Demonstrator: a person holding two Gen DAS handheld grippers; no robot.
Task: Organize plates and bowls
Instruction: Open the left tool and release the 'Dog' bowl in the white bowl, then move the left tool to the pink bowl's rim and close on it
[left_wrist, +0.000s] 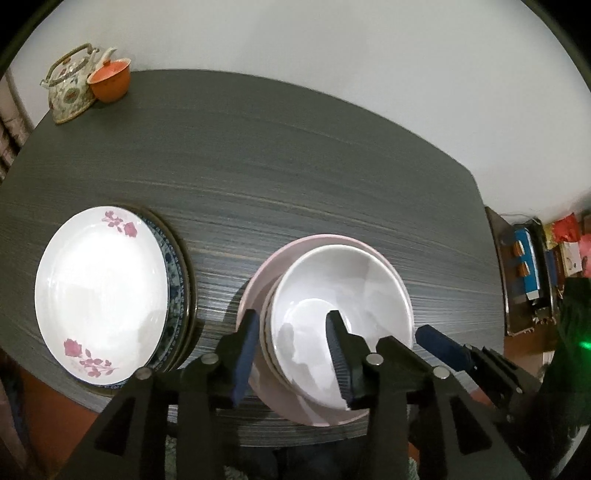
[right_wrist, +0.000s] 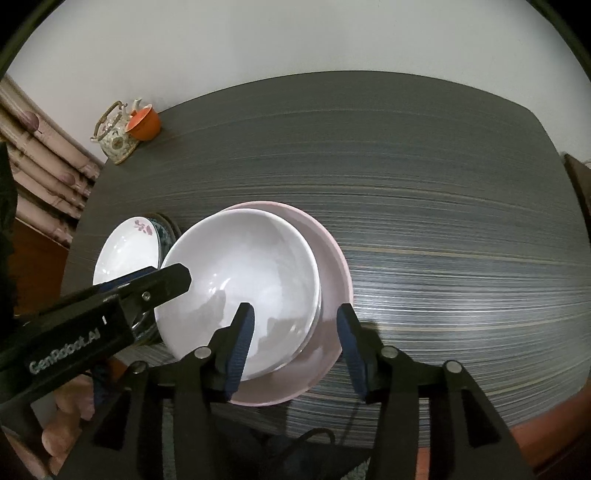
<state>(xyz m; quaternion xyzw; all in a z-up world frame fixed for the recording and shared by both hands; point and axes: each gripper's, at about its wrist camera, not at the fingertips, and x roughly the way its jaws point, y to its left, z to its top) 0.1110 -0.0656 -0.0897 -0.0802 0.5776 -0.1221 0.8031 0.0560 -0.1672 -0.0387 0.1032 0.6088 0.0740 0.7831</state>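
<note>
A white bowl (left_wrist: 343, 288) (right_wrist: 243, 273) sits nested on other bowls inside a wide pink bowl (left_wrist: 258, 280) (right_wrist: 332, 266) near the table's front edge. My left gripper (left_wrist: 292, 317) is open and straddles the stack's left rim, one finger inside the white bowl and one outside. My right gripper (right_wrist: 295, 308) is open astride the right rim, its pads apart from the rim. Left of the bowls, a white plate with pink flowers (left_wrist: 99, 288) (right_wrist: 125, 251) lies on top of a blue-patterned plate (left_wrist: 173, 266).
A patterned teapot (left_wrist: 70, 92) (right_wrist: 114, 136) and an orange cup (left_wrist: 110, 79) (right_wrist: 146, 122) stand at the far left corner of the dark table (left_wrist: 295, 166). A cluttered shelf (left_wrist: 528, 266) is off the right edge, and a curtain (right_wrist: 48, 166) hangs on the left.
</note>
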